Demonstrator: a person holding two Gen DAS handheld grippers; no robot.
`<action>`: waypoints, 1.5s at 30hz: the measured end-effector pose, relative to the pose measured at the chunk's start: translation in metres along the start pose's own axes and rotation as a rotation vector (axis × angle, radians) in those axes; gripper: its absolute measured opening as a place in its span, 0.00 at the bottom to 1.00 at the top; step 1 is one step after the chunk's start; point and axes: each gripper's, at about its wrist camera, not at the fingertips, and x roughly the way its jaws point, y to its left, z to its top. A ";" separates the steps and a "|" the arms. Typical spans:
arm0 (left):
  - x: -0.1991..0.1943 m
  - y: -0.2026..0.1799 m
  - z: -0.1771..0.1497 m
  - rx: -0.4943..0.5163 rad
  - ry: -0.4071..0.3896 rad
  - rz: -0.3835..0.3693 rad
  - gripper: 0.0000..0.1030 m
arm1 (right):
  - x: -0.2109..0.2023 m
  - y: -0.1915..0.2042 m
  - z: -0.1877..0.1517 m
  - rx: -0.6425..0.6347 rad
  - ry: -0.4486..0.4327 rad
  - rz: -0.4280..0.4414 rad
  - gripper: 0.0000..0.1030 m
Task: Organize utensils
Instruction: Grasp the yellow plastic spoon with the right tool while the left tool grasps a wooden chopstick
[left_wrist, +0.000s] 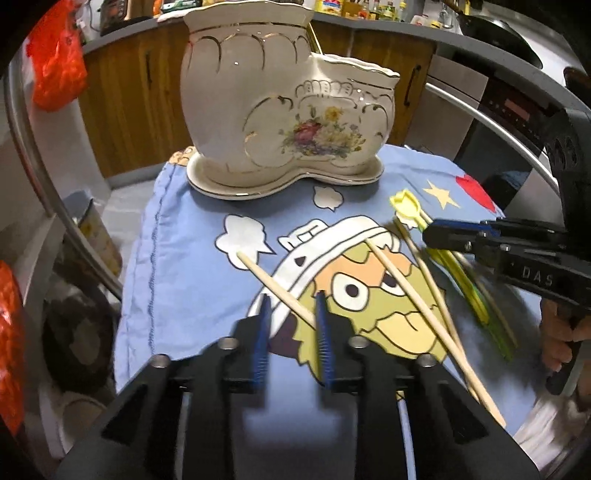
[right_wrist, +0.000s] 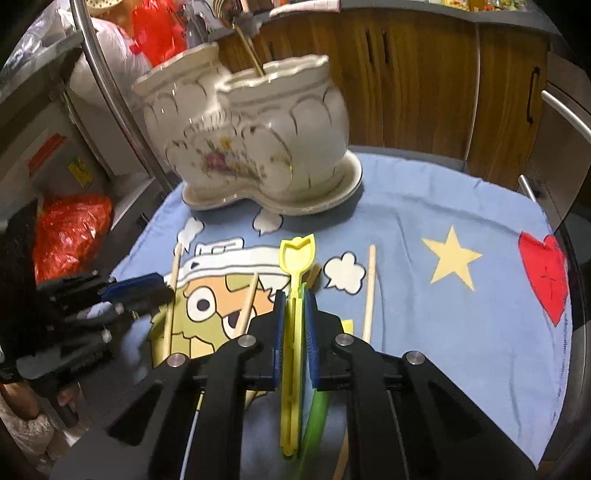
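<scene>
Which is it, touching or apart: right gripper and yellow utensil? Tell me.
Touching. The right wrist view shows the right gripper with both blue pads pressed on the yellow utensil.

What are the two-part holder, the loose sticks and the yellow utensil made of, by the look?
Holder: looks like glazed ceramic; glossy cream surface with highlights, gilt lines, floral decal, matching saucer.
Chopsticks: probably bare wood or bamboo; matte, pale tan, no sheen.
Yellow utensil: looks like moulded plastic; uniform bright colour, thin slotted handle, slight gloss. The right gripper is shut on it.

In front of the one ceramic holder (right_wrist: 251, 147), four wooden chopsticks (right_wrist: 368, 291), one yellow plastic utensil (right_wrist: 295, 266) and one green one (right_wrist: 316, 413) are counted on the cloth (right_wrist: 443, 325).
</scene>
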 end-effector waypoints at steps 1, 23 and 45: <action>0.000 -0.003 -0.001 0.002 0.003 0.004 0.26 | -0.002 -0.001 0.001 0.006 -0.010 0.005 0.10; -0.001 -0.020 0.003 0.034 0.057 0.104 0.00 | -0.026 -0.010 0.004 0.027 -0.080 0.075 0.10; -0.005 -0.064 -0.017 -0.078 0.118 0.237 0.24 | -0.041 -0.007 0.000 0.009 -0.114 0.090 0.10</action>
